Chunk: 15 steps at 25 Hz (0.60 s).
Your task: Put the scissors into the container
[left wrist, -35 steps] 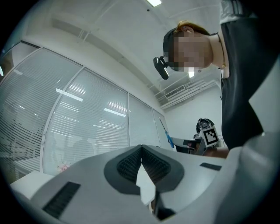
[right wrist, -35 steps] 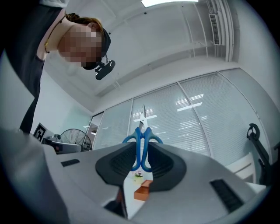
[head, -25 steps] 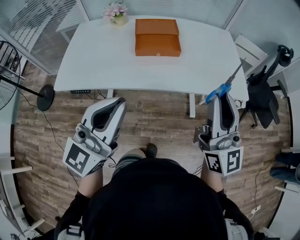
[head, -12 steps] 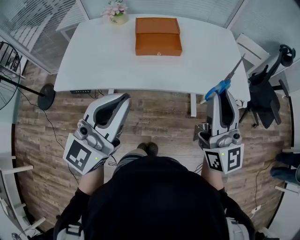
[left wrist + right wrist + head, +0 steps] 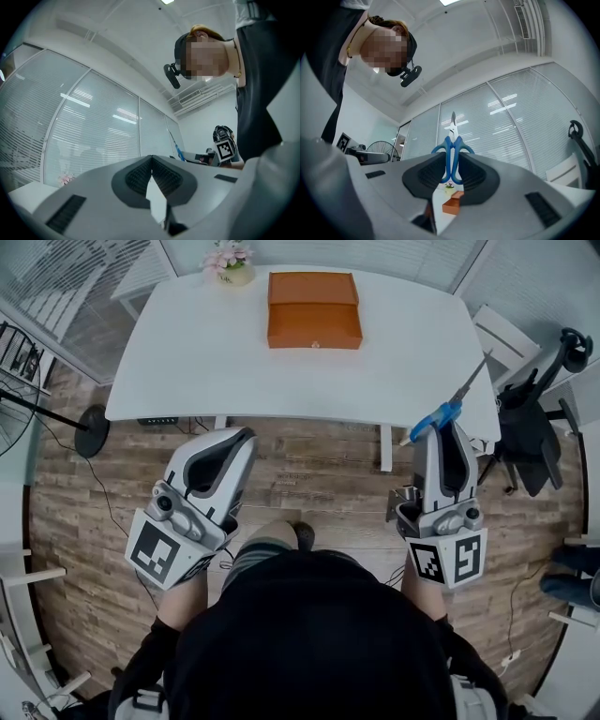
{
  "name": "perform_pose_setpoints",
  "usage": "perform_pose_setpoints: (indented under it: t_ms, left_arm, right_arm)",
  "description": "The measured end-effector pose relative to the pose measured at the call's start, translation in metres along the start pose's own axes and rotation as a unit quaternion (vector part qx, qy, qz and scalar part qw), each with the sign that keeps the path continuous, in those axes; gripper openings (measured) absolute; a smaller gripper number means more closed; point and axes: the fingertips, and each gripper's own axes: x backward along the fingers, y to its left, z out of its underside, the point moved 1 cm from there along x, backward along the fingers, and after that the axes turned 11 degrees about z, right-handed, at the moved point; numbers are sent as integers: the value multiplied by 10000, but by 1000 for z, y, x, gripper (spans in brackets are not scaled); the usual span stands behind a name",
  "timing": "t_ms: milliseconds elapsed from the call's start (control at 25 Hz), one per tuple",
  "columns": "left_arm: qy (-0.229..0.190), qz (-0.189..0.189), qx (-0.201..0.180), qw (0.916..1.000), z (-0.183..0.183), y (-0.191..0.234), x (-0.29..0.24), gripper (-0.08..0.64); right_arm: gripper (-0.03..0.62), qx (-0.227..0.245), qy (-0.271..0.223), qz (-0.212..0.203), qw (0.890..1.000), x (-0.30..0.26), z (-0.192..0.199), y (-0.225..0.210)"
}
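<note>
My right gripper (image 5: 444,430) is shut on the blue handles of the scissors (image 5: 439,417), whose metal blades point up and away toward the table's right edge. In the right gripper view the scissors (image 5: 452,146) stand upright between the pads of that gripper (image 5: 452,165). The container, an orange box (image 5: 314,311) with its lid closed, sits at the far middle of the white table (image 5: 187,352); the box (image 5: 452,204) shows small below the jaws. My left gripper (image 5: 241,439) hangs over the floor short of the table, its jaws (image 5: 151,161) shut with nothing between them.
A pot of pink flowers (image 5: 232,266) stands at the table's far left. A dark office chair (image 5: 525,423) sits to the right of the table. A fan's round base (image 5: 91,434) rests on the wooden floor at left.
The left gripper has edged slightly toward the table. The right gripper keeps the scissors in the same place.
</note>
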Motion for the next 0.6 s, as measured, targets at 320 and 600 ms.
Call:
perform_pose_setpoints:
  t_ms: [320, 600]
  left_arm:
    - [126, -69, 50, 9999, 7, 7, -6, 12]
    - [25, 33, 77, 10000, 15, 22, -16, 12]
  right_arm:
    - [89, -88, 119, 23, 9999, -7, 11, -7]
    - [89, 30, 85, 46, 9999, -19, 14, -11]
